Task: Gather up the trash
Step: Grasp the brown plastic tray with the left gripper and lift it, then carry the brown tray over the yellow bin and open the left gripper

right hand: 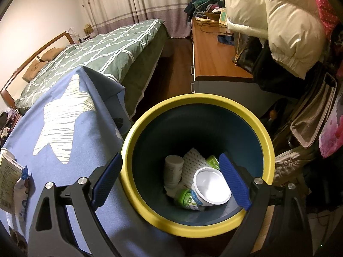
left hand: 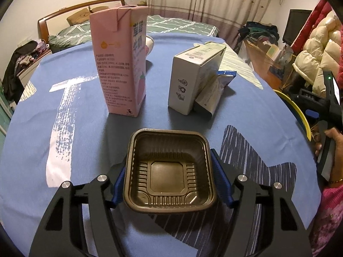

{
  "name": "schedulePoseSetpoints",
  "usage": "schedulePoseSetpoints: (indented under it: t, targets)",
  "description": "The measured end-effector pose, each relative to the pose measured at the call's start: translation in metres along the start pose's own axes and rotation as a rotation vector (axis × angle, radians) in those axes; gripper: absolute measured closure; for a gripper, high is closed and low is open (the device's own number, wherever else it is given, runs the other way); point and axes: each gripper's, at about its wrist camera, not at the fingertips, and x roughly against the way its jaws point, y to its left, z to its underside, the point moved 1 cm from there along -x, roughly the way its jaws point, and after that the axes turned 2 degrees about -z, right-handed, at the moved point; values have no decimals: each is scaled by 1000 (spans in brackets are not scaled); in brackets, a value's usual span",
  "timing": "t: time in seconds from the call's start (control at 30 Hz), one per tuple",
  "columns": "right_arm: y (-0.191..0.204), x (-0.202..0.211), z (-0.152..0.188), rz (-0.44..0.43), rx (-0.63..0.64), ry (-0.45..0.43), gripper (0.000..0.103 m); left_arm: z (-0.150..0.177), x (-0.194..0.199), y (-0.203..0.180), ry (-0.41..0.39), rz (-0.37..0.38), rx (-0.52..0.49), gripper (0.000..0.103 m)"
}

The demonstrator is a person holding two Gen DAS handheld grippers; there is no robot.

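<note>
Room: bedroom, with a bed point(right hand: 92, 49) beyond the bench and a cluttered sideboard point(right hand: 216, 49) at the wall.
Bench: round, under a blue cloth point(left hand: 70, 115) printed with white and dark shapes.
Left tongs point(left hand: 169, 182): blue pads against the two sides of a brown plastic tray point(left hand: 169, 171); they look clamped on it, though it sits on or barely above the cloth.
Right tongs point(right hand: 171, 182): apart and empty, poised over the bin.
Bin point(right hand: 265, 132): yellow-rimmed, just beside the bench edge, already holding cups and wrappers.
Trash left: pink milk carton point(left hand: 120, 64) upright; white box point(left hand: 193, 79) tilted against a flattened packet point(left hand: 212, 96); both behind the tray.
Risk, grip: thin tray walls will likely flex, so the tray could pop free or twist out on lifting.
Risk, path: a low swing towards the bin could knock the carton over.
Risk, release: dropped off-centre, the tray might catch the rim and fall to the floor.
</note>
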Motion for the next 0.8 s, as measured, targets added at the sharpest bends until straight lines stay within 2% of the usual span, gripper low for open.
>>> schedulePoseSetpoints:
  t: [0.2,0.4,0.6,0.8]
  targets:
    - [5,1,6,-8,31,3,16,-5,7,-5,-20,9,-12,37]
    - [-13,10,7,-20,47,7,16,-25,15,-30,-58,40,-52,37]
    - [-39,36,8,-36,98,-9,16,-49,13,-76,-75,94,-110,37]
    - [-72,61,9,-41,97,-42,16,-69,-2,-147,-62,165,-196,37]
